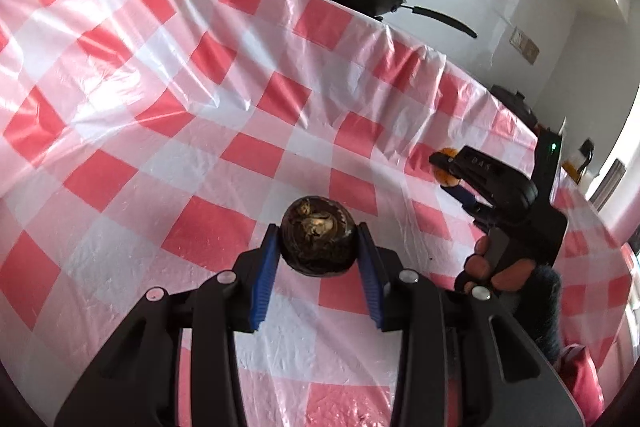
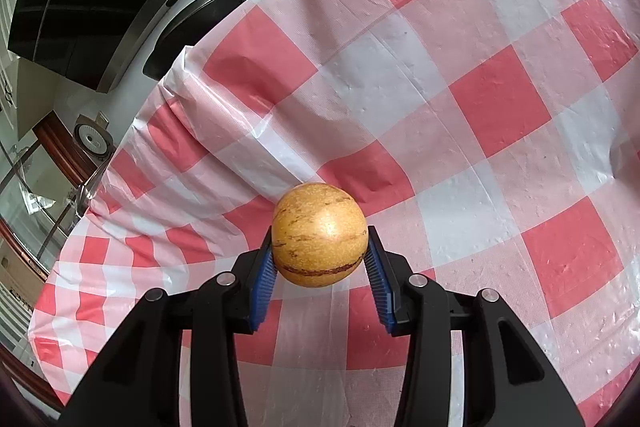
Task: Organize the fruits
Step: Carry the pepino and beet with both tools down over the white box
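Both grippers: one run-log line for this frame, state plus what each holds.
left gripper: shut on dark round fruit | right gripper: shut on yellow-orange striped fruit | both above checkered tablecloth

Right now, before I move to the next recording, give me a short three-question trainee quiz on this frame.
1. True or false: the left hand-held gripper holds a yellow banana.
2. What pattern does the tablecloth have? A) blue stripes B) red and white checks C) plain green
3. Fill in: the right hand-held gripper is shut on a round ___ fruit with brown streaks.

Key: 1 false, it grips a dark round fruit. 2 B. 3 yellow-orange.
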Motion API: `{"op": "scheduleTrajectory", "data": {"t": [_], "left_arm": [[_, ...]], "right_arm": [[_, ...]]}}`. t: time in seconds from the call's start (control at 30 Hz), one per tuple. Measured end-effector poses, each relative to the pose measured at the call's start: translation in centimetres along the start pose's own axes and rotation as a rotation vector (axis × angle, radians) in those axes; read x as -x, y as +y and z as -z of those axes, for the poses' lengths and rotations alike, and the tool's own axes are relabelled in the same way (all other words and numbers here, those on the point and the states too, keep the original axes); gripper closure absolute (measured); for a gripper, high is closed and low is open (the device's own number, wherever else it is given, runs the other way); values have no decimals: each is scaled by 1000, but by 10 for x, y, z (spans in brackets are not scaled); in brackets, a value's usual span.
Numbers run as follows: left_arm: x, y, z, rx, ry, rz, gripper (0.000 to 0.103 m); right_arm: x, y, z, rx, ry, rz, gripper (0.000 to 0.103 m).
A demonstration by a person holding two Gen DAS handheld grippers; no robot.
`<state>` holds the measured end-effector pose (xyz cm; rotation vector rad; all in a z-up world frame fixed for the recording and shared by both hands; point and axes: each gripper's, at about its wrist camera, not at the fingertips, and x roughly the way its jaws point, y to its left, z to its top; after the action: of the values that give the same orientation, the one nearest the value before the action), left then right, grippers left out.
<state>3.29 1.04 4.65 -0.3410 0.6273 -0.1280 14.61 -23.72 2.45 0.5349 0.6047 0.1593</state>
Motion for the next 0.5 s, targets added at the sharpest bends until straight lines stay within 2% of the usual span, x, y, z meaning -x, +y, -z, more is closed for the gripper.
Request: {"op": "scheduleTrajectory", "data": {"t": [0.17, 0.3, 0.5], "left_arm": [[0, 1, -1, -34, -34, -34, 65], [0, 17, -5, 21, -39, -37, 65], [-1, 24, -5, 64, 7, -23, 65]], "right_arm": [[9, 4, 3, 19, -34, -2, 61], [27, 5, 12, 14, -66, 17, 61], [76, 19, 55, 52, -45, -7, 61]]}}
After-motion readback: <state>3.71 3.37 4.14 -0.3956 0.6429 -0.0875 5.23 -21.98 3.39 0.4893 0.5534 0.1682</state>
